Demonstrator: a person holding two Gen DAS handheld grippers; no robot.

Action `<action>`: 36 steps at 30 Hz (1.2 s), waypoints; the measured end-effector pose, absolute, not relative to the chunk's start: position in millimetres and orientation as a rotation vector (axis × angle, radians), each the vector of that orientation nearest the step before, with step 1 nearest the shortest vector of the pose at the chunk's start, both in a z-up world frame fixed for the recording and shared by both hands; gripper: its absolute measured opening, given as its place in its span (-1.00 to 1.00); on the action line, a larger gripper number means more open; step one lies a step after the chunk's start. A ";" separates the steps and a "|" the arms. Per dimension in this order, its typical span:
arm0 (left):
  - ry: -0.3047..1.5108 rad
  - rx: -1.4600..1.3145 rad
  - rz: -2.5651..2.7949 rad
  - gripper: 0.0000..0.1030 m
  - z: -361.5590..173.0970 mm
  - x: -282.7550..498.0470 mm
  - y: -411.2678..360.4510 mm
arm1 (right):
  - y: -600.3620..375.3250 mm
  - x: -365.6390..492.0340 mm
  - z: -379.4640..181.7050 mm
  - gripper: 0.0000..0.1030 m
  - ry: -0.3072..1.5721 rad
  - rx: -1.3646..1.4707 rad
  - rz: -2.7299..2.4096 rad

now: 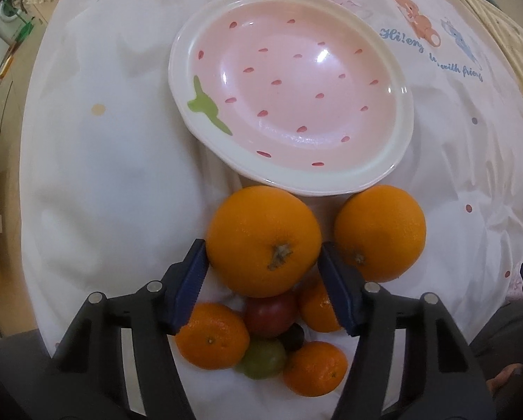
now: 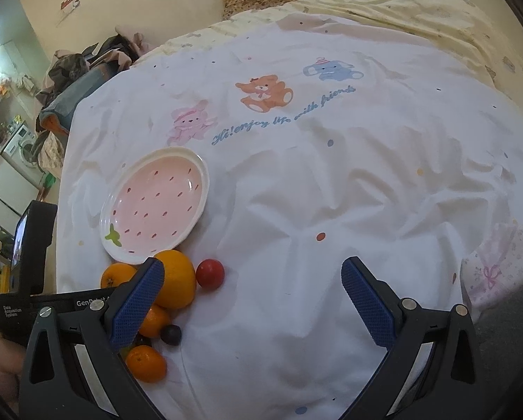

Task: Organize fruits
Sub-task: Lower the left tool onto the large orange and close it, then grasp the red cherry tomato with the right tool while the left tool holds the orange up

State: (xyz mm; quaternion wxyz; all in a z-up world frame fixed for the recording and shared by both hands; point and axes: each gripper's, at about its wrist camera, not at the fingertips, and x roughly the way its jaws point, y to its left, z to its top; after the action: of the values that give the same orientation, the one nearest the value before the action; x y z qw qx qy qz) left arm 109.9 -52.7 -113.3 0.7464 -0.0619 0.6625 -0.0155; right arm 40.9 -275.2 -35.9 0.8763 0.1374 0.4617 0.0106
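Note:
In the left wrist view my left gripper (image 1: 263,262) is shut on a large orange (image 1: 261,241), its blue pads on both sides of it, just in front of the pink strawberry plate (image 1: 398,154), which holds nothing. A second large orange (image 1: 380,231) lies to the right. Below lie small tangerines (image 1: 212,336), a red fruit (image 1: 270,315), a green fruit (image 1: 263,358) and a dark grape (image 1: 293,337). In the right wrist view my right gripper (image 2: 252,280) is open and empty above the white sheet, right of the plate (image 2: 103,224) and fruit pile (image 2: 173,280).
The fruit lies on a white bed sheet with cartoon animals (image 2: 265,92). The left gripper's body (image 2: 33,245) shows at the right wrist view's left edge. Clothes and a washing machine (image 2: 19,147) stand beyond the bed at left.

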 end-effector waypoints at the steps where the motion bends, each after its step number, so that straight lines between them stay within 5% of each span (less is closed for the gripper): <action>1: 1.446 -0.137 -0.034 0.11 -112.8 109.2 -52.4 | -275.0 41.2 -36.3 1.00 0.965 0.286 0.022; 23: 1.252 -0.087 -0.040 0.02 -28.6 71.1 -5.0 | -289.2 70.4 -38.8 1.00 1.106 0.277 0.117; 34: 1.266 -0.156 -0.043 0.02 -43.3 75.6 3.2 | -225.4 110.3 -75.4 0.96 1.318 -0.368 0.500; 36: 1.275 -0.176 -0.048 0.03 -43.7 76.0 3.7 | -211.0 110.0 -83.9 0.74 1.321 -0.524 0.596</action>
State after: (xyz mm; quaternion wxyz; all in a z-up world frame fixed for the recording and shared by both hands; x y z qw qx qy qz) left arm 76.0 3.7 -43.7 0.7995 -0.0821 0.5945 -0.0225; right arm 110.0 -211.0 -83.9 0.7175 -0.2368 0.5971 0.2694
